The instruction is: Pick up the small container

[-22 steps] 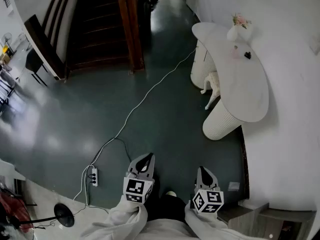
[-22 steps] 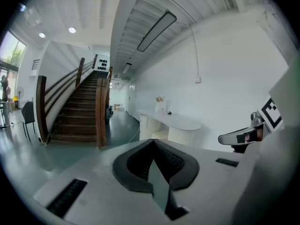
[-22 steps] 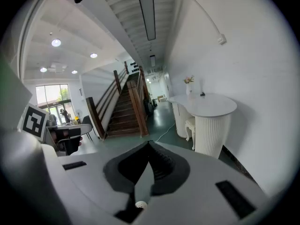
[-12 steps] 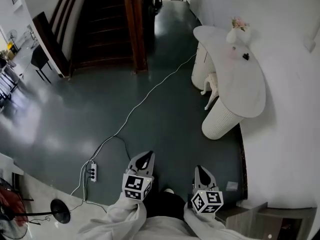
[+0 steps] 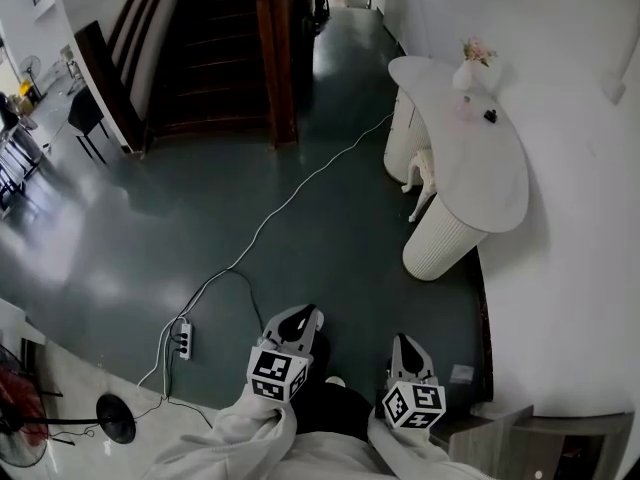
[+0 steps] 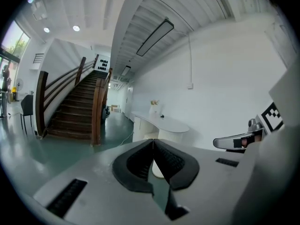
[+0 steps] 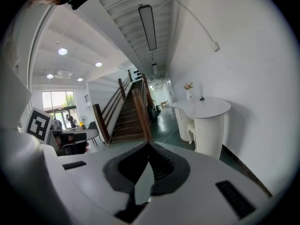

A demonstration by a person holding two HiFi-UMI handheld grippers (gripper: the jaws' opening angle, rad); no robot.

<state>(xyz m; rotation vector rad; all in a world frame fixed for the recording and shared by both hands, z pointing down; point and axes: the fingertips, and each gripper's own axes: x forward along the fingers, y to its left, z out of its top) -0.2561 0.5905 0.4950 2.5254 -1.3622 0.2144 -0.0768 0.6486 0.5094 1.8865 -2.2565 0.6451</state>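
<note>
A small dark container (image 5: 490, 116) sits on the far part of a white curved table (image 5: 480, 178), next to a white vase with pink flowers (image 5: 472, 60). It also shows, tiny, in the left gripper view (image 6: 162, 116) and in the right gripper view (image 7: 202, 98). My left gripper (image 5: 306, 313) and right gripper (image 5: 405, 339) are held low near my body over the dark green floor, well short of the table. Both have their jaws shut with nothing between them, as the left gripper (image 6: 153, 141) and right gripper (image 7: 148, 143) show in their own views.
A white cable (image 5: 290, 193) runs across the floor to a power strip (image 5: 183, 344). A wooden post (image 5: 275, 58) and a staircase (image 5: 205, 48) stand ahead on the left. A fan base (image 5: 115, 428) is at the lower left and a grey cabinet (image 5: 520, 433) at the lower right.
The left gripper's tip has swung a little to the right. The view has shifted slightly toward the stairs and table. Both grippers stay shut.
</note>
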